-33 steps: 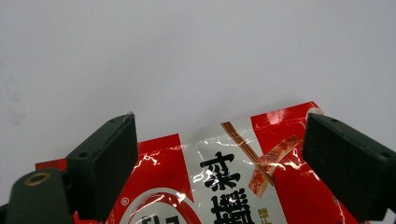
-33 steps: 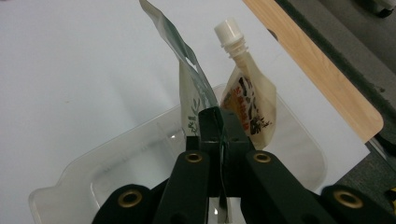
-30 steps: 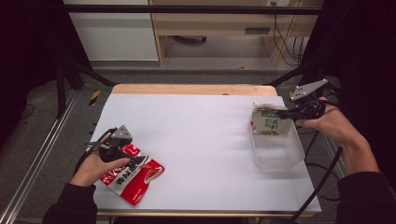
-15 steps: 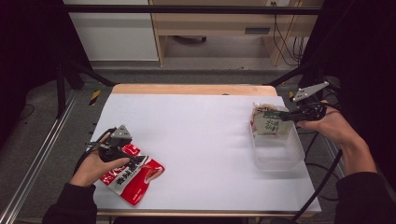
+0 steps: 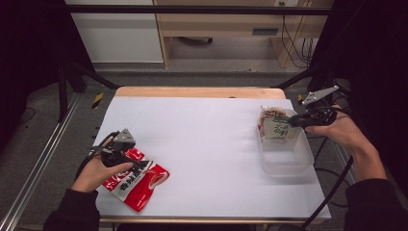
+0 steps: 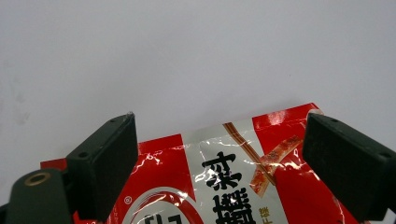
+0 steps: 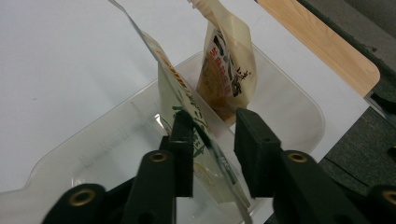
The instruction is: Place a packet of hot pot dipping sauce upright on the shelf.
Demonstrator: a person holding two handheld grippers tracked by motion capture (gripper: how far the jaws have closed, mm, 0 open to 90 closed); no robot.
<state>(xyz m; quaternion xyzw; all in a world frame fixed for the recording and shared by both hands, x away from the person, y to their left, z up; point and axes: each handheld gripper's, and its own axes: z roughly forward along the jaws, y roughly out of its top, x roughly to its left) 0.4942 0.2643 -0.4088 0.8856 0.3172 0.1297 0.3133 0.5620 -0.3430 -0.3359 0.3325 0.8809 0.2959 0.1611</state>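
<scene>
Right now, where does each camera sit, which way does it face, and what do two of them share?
High view: above the near side, looking down at the white table; forearms and hands show.
Left gripper view: on the left gripper, jaws wide over the red packet.
Right gripper view: on the right gripper, around the cream pouch in the clear tub.
Shared: tub, high and right views.

The black two-jaw left gripper (image 5: 137,162) rests low in the left hand (image 5: 96,169), its fingers (image 6: 105,161) wide apart. The black right gripper (image 5: 284,121) has just been opening, fingers (image 7: 184,140) parted a little.
</scene>
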